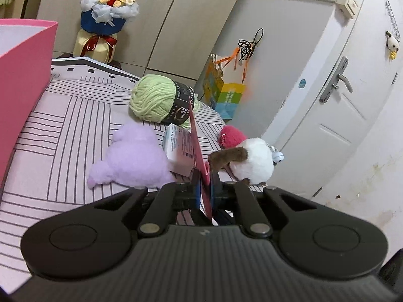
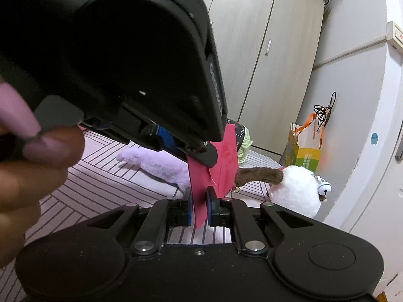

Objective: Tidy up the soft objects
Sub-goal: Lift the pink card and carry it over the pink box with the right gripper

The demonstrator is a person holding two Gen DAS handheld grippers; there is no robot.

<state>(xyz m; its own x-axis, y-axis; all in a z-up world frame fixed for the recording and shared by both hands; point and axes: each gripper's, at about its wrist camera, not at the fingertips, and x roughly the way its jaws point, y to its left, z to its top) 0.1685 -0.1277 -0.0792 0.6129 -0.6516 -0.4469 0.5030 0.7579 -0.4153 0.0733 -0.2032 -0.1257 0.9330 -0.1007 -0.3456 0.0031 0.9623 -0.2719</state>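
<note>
Left to right in the left wrist view: a pink rigid cardboard box (image 1: pixel 22 95) stands at the left edge on a bed with a pink-and-grey striped cover (image 1: pixel 68 115). Next lie a lilac plush toy (image 1: pixel 131 158), a ball of pale green yarn with a black paper band (image 1: pixel 161 98), a small white printed carton (image 1: pixel 180 148) and a white plush toy with a brown limb and a pink cap (image 1: pixel 252 161).

The left gripper (image 1: pixel 204 183) has its fingers fully closed on a thin flat pink-red sheet (image 1: pixel 199 156), seen edge-on; its material cannot be confirmed. In the right wrist view the right gripper (image 2: pixel 199 206) has also closed its fingers on the lower part of the same sheet (image 2: pixel 199 183), just below the left unit's hold. The sheet is thus off the bed, held by both grippers above the lilac and white toys.

Risks, as judged: two grips so close on one thin sheet could crease or tear it if the hands draw apart unevenly. A shallow edge grip may slip. The sheet and grippers hang just above the white toy and could nudge it off the near bed edge.

Room: beige wardrobe doors (image 1: pixel 176 20) and a crocheted flower bouquet in blue wrapping (image 1: pixel 108 7) stand behind the bed, a colourful paper gift bag (image 1: pixel 226 93) beyond it, and a white door with a metal lever handle (image 1: pixel 337 83) to the right
</note>
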